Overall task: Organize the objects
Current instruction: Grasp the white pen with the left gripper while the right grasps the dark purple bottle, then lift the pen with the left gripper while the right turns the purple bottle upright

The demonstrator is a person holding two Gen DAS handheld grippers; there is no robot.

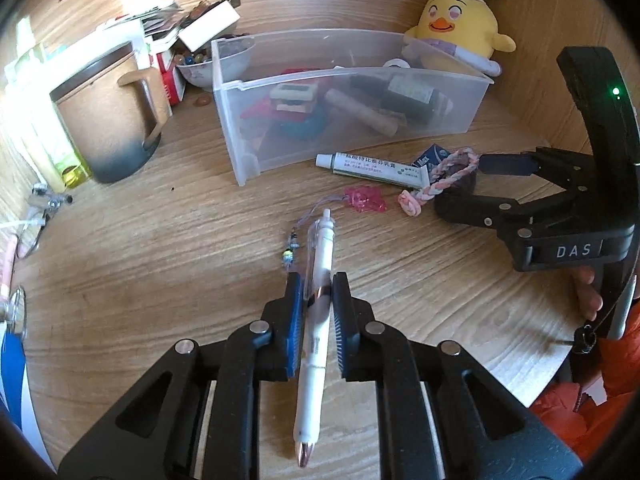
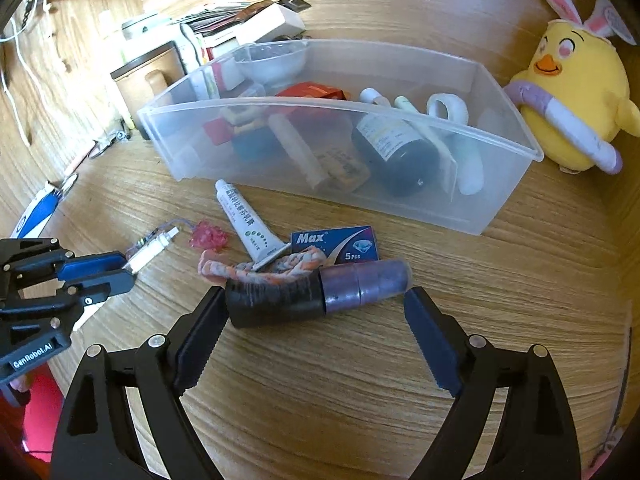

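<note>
The left gripper (image 1: 312, 300) is clamped on a white click pen (image 1: 316, 320), its pads (image 1: 294, 304) pressing the barrel over the wooden worktop (image 1: 160, 260); a pink charm (image 1: 365, 199) hangs by a cord from the pen's top end. The right gripper (image 2: 316, 336) stands wide apart around a black-and-purple cylinder (image 2: 320, 294), perhaps a small torch, lying crosswise between its fingers (image 2: 430, 342); beside it lie a braided cord (image 2: 264, 266), an ointment tube (image 2: 244, 220) and a blue Max box (image 2: 340, 244), in front of the clear plastic bin (image 2: 400, 208).

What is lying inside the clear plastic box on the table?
Inside the clear plastic box: a dark bottle, a white tape roll, a red packet and a tube-shaped roll. Things beneath them are covered.
</note>
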